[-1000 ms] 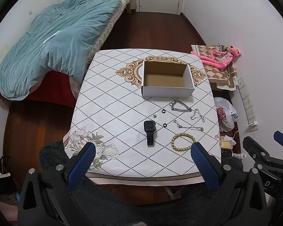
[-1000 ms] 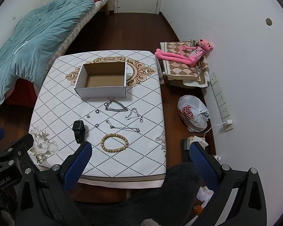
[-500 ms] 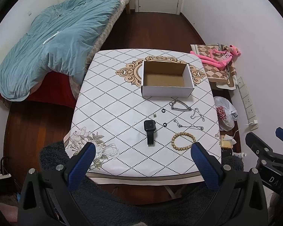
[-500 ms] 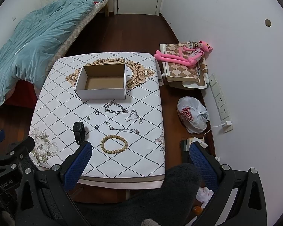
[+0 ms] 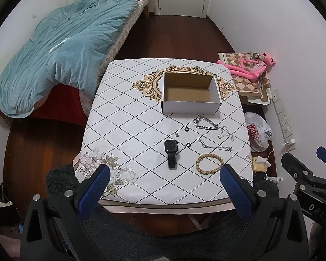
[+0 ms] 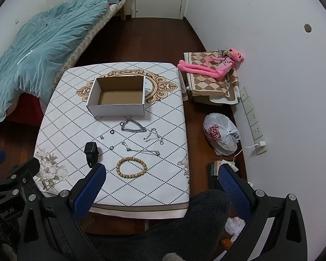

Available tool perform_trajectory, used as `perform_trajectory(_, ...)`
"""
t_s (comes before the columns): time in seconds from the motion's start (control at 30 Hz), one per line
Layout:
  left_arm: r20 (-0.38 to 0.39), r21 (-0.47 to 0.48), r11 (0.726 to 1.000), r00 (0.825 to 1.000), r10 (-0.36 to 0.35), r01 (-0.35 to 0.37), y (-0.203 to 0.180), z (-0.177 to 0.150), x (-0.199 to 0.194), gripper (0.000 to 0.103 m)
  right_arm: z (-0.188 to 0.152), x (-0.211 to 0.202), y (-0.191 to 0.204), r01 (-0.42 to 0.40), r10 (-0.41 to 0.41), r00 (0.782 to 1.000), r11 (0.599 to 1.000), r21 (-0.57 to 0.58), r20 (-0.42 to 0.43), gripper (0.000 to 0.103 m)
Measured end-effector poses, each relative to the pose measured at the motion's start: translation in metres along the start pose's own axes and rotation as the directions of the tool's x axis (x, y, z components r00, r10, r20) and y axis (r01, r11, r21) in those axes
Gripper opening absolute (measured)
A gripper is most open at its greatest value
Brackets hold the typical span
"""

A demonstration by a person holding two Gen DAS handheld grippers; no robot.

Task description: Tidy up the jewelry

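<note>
1. My left claw [image 5: 163, 187] and right claw [image 6: 160, 180] both hang high over the near edge of a table [image 5: 128, 117] under a white diamond-print cloth; both spread wide, holding nothing.
2. Beyond them: dark wood floor, a bed with a rumpled teal quilt [image 5: 60, 56] to the left, a pink plush toy [image 6: 210, 65] by the wall on the right.
3. Farthest ahead sits an open cardboard box [image 5: 190, 93] — white outside, brown inside.
4. Nearest my left claw, the black watch [image 5: 171, 152] lies with its strap pointing back at me; the round beaded bracelet [image 6: 131, 167] lies between my right claw's fingers, silver chains [image 6: 132, 126] beyond.
</note>
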State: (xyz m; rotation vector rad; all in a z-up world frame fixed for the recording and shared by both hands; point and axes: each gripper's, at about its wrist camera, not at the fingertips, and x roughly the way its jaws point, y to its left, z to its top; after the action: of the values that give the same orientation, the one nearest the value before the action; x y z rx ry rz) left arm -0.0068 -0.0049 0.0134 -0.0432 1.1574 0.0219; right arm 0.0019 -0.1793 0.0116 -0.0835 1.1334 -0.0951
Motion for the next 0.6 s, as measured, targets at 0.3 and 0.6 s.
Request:
perform_trajectory(0.3, 0.004, 0.0, 1.0, 1.0, 0.002, -0.002, 0.0, 0.0005, 0.0001, 0.103, -0.0002, -0.0006, -0.0001, 0.003, -0.003, 1.0, 1.0, -0.002, 0.001, 0.103)
perform_trajectory(0.6, 0.006, -0.001, 1.0, 1.0, 0.001, -0.001, -0.0004, 0.0009, -0.0004, 0.103, 0.0021, -0.0032, -0.0009, 0.008, -0.008, 1.0, 1.0, -0.006, 0.01, 0.103)
